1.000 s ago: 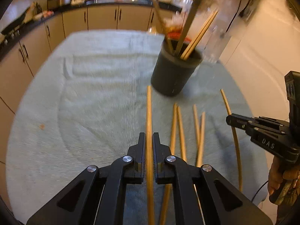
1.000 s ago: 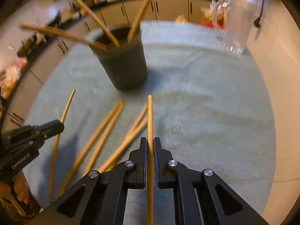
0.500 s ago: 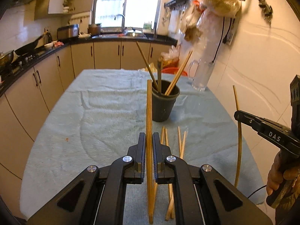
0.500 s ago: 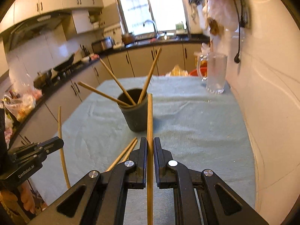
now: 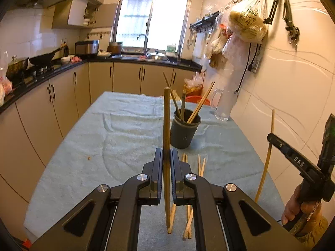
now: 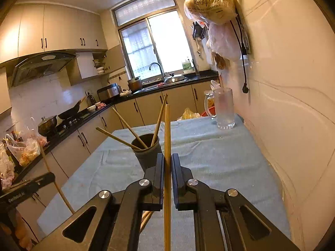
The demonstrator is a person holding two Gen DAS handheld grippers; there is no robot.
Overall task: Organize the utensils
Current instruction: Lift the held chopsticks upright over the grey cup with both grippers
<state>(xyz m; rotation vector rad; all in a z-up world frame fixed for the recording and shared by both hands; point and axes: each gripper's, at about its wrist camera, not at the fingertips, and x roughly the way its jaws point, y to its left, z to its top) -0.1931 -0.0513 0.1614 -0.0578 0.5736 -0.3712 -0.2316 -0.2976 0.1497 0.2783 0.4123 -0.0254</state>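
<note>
Bamboo chopsticks (image 5: 166,138), upright, are pinched in both closed grippers (image 5: 166,156) (image 6: 166,163); dark round plastic holder (image 5: 183,133) stands just beyond, slightly nearer the left.

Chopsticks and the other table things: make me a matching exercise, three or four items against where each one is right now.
Items:
1. left hand-held gripper
2. dark cup
3. glass pitcher
4. loose chopsticks

Places:
A. lying flat on the towel
B. far end of the table, near the wall
C. shut on one upright chopstick
D. holding three leaning chopsticks

Pairs: 1-C, 2-D, 3-B, 4-A
</note>
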